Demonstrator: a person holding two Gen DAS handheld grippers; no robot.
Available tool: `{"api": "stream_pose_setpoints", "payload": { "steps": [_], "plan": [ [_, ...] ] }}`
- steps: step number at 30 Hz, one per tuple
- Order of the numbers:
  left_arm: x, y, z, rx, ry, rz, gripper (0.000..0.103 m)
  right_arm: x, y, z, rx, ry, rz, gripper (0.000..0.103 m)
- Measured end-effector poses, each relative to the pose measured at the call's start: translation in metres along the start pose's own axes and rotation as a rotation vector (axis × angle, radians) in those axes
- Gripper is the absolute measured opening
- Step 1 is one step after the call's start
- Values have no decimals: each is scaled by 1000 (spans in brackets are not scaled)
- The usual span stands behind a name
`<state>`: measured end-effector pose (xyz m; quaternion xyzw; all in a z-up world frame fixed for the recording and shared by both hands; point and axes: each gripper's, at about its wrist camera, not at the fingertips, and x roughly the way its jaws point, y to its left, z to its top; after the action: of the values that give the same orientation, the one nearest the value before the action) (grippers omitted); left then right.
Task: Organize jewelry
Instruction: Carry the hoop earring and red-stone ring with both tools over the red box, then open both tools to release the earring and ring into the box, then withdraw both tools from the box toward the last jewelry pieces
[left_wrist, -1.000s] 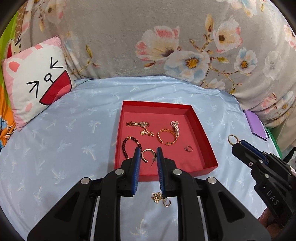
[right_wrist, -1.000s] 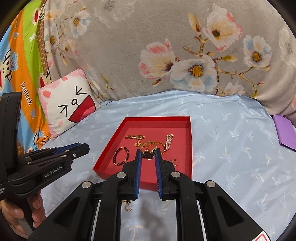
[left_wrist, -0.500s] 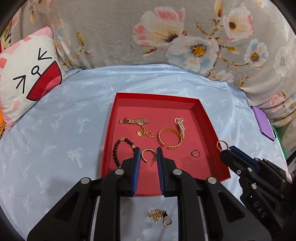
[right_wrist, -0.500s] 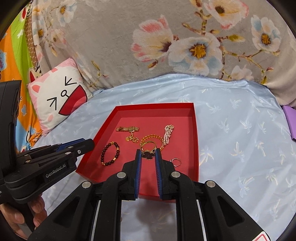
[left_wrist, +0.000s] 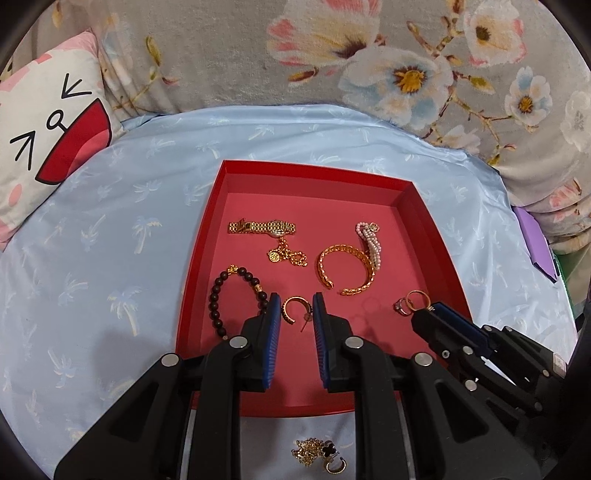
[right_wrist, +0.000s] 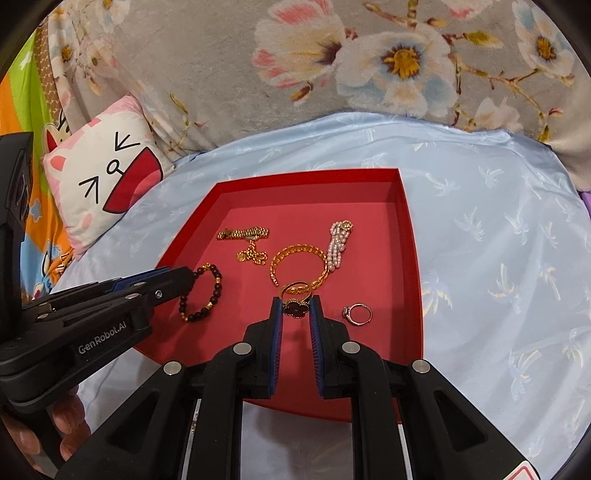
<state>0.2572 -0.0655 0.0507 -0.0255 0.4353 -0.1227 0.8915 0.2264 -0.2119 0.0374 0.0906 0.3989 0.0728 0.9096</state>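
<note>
A red tray (left_wrist: 207, 236) on the blue sheet holds a gold watch (left_wrist: 264, 227), a gold cuff (left_wrist: 343, 271), a pearl bracelet (left_wrist: 369, 240), a dark bead bracelet (left_wrist: 221, 295) and a small ring (right_wrist: 357, 314). My left gripper (left_wrist: 297, 314) is shut on a gold hoop earring (left_wrist: 293, 308) over the tray's near part. My right gripper (right_wrist: 295, 308) is shut on a gold ring with a dark clover (right_wrist: 295, 301) and holds it over the tray, next to the small ring; it also shows in the left wrist view (left_wrist: 430, 314).
A gold chain with a black clover and a hoop (left_wrist: 319, 452) lies on the sheet in front of the tray. A cat-face pillow (right_wrist: 107, 177) lies at the left. A floral blanket (left_wrist: 369, 66) rises behind. A purple object (left_wrist: 535, 240) sits at the right.
Both grippers have moved forward over the tray. The right gripper has carried its ring from outside the tray's right edge to above the tray floor.
</note>
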Motion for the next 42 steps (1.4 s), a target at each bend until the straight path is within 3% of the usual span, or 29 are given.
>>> {"api": "stream_pose_setpoints", "payload": {
  "steps": [18, 25, 32, 35, 42],
  "plan": [
    [26, 3, 2, -13, 31, 3, 17, 27, -4, -1, -1, 32, -2, 14],
    [24, 4, 4, -21, 4, -5, 20, 26, -6, 0, 2, 16, -11, 17],
    [0, 18, 8, -67, -47, -13, 43, 1, -8, 2, 13, -30, -8, 18],
    [-16, 28, 6, -82, -68, -6, 45, -17, -6, -2, 17, -58, -12, 25],
    [-59, 48, -19, -86, -98, 25, 45, -58, 6, -26, 9, -77, -12, 26]
  ]
}}
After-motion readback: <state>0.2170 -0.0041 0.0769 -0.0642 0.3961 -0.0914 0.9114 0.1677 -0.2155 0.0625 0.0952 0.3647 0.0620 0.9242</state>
